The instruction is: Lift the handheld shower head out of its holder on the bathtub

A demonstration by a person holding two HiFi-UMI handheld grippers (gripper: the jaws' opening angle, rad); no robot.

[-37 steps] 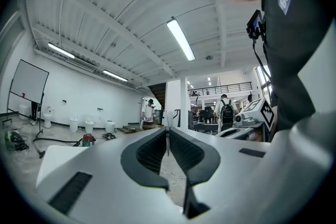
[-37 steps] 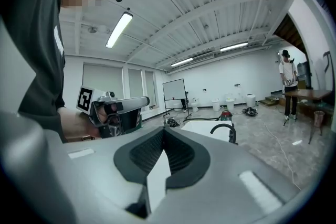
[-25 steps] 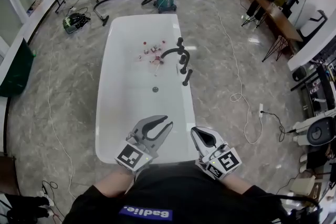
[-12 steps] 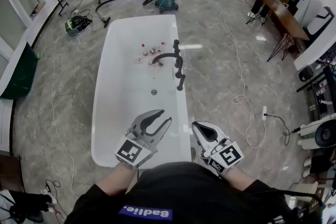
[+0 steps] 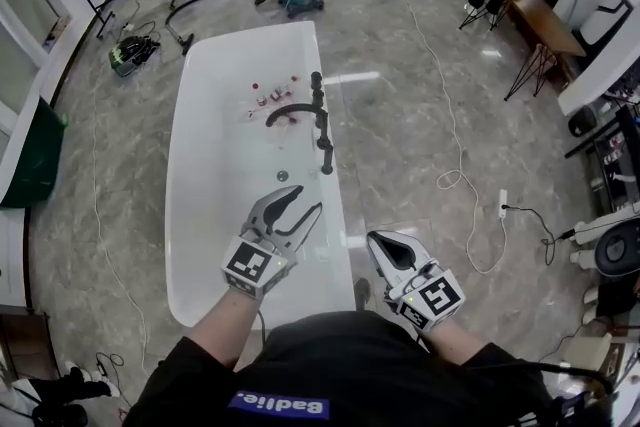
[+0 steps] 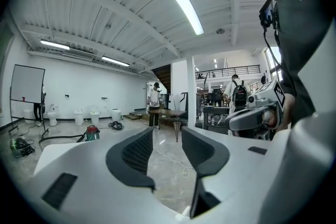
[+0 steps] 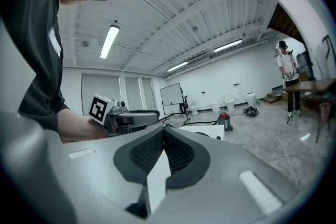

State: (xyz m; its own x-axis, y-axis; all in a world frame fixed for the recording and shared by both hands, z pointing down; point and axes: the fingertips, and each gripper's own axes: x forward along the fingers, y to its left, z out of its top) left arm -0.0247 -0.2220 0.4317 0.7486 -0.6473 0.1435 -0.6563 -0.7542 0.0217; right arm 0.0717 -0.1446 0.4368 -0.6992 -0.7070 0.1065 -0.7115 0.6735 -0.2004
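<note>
Your left gripper [image 5: 298, 205] hangs over the near right part of the white oval bathtub [image 5: 215, 215]. Its jaws are spreading wider, with nothing between them but air and grey marble floor, which I take as readying for the grab ahead. Your right gripper [image 5: 383, 247] sits outside the tub, just beside the rim, jaws pressed together on nothing. It looks parked out of the way as a spare.

The slim black handheld shower head [image 5: 325, 155] stands in its holder on the tub's right rim. It is at the near end of the black faucet set, just this side of the arched black spout [image 5: 290, 110]. It is well ahead of both grippers and untouched, so the lift has not begun.

The rim between your left gripper and the shower head is bare, giving you a straight run along the right edge. The spout arches over the basin on the holder's left, so approach from the near side or the floor side. The space above is open for lifting. The small bottles [image 5: 268, 95] in the tub lie beyond the spout, out of your path. The white cable [image 5: 455, 180] loops on the floor well to the right.
</note>
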